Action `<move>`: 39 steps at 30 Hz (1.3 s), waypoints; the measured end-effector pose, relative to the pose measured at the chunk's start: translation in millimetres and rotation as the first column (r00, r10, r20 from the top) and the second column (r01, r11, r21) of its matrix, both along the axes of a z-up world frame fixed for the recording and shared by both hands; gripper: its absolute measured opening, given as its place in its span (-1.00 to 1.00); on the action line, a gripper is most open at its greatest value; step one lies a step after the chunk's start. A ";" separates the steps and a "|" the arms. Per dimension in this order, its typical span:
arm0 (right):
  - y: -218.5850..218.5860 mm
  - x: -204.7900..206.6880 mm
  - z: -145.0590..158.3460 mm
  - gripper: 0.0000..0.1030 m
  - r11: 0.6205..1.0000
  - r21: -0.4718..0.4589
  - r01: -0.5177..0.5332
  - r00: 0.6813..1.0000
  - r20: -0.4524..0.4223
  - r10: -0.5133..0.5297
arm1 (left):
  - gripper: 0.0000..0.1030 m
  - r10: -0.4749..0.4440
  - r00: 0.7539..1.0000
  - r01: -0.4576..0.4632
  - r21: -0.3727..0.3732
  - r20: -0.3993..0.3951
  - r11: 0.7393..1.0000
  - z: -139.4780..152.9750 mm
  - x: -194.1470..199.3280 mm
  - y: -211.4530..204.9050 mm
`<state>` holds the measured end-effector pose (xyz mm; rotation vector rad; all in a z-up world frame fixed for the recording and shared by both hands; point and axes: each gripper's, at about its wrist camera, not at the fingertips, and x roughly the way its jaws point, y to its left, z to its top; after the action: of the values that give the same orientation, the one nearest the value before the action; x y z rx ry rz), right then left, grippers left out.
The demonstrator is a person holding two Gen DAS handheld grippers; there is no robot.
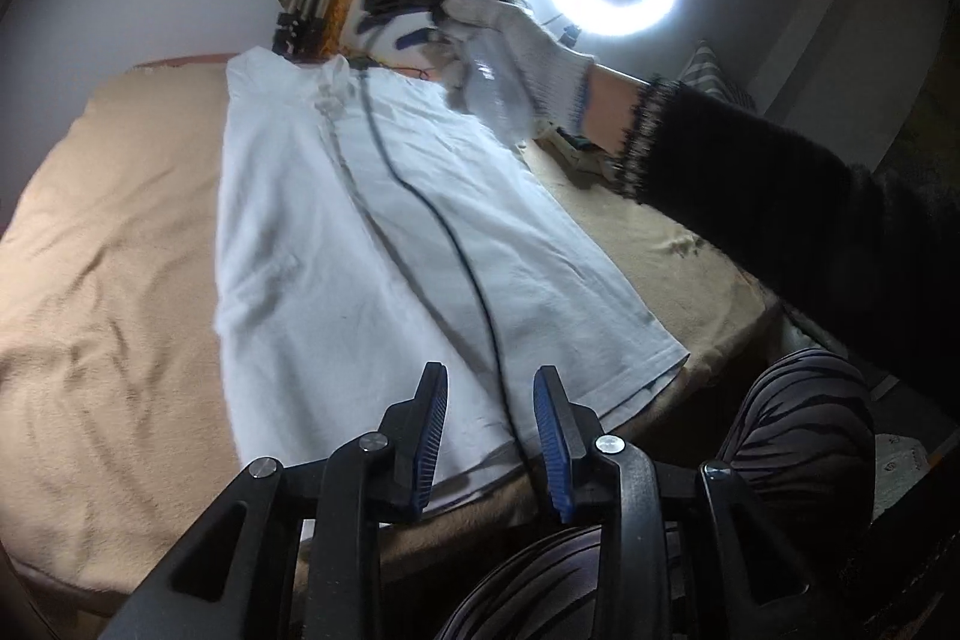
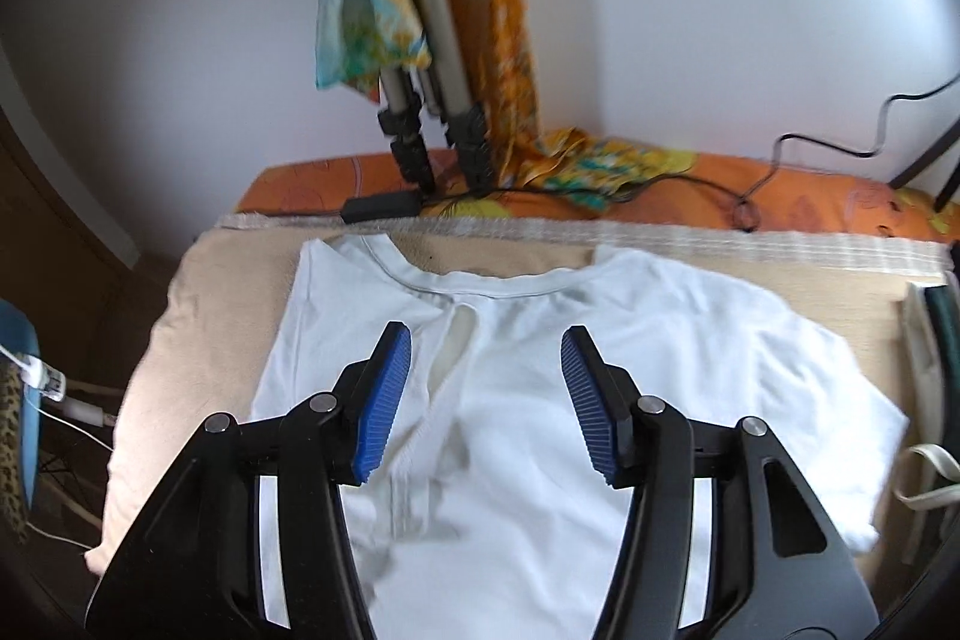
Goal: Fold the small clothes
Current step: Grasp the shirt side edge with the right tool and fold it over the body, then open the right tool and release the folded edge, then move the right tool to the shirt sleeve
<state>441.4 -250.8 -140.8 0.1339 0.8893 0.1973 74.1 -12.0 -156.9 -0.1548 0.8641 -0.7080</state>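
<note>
Ahead of the left gripper (image 1: 491,400) fingers, a white shirt (image 1: 336,220) lay flat on a beige blanket (image 1: 102,244), stretching away from the tips toward the far wall. Its hem ran just beyond the fingertips, and its collar lay at the far end. The cloth looked smooth, with soft creases and a doubled edge along its right side. A thin black cable (image 1: 444,232) trailed across the shirt and passed down between the two fingers. The left jaws stood partly apart, with no cloth caught between the blue pads (image 1: 429,436); only the cable crossed the gap.

To the right of those fingers and farther off, a white-gloved hand (image 1: 510,58) with a black sleeve (image 1: 780,208) held the right gripper (image 1: 396,10) above the shirt's collar end, blurred.

In the right wrist view, the shirt (image 2: 600,340) lay directly beneath and beyond the right gripper (image 2: 486,340), pointing steeply down. The rounded neckline (image 2: 480,280), with a short slit below it, sat just past the fingertips and between them. A short sleeve (image 2: 840,388) spread out to the right of the right finger. These jaws were wide apart, the pads (image 2: 384,400) clear of the fabric and gripping nothing.
</note>
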 end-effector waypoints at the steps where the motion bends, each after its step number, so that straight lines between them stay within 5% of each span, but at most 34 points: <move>1: -5.9 -7.1 6.6 0.07 1.000 0.008 0.004 1.000 0.009 -0.004 | -0.42 0.018 1.000 -0.018 0.013 0.008 1.000 3.0 -0.9 4.4; 9: -49.9 -82.6 60.2 0.07 1.000 0.031 -0.004 0.994 0.110 0.000 | -0.42 0.152 0.985 -0.159 0.086 0.086 0.984 28.9 23.3 38.5; 21: -127.9 -166.4 76.2 0.07 0.998 0.033 0.055 0.987 0.149 -0.060 | -0.44 0.094 0.978 -0.126 0.170 0.185 0.977 79.9 68.0 31.5; 31: -201.5 -184.5 59.6 0.07 0.983 0.118 0.141 0.984 0.092 -0.152 | -0.44 -0.026 0.977 -0.028 0.248 0.213 0.968 84.2 51.8 -54.3; 39: -249.5 -206.0 53.7 0.07 0.972 0.175 0.160 0.983 0.065 -0.173 | -0.44 -0.087 0.986 0.053 0.226 0.145 0.973 50.7 27.4 -134.8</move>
<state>235.4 -500.3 -87.2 0.3551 0.7771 0.1203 101.5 -146.7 -106.2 0.1294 0.7962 -0.6755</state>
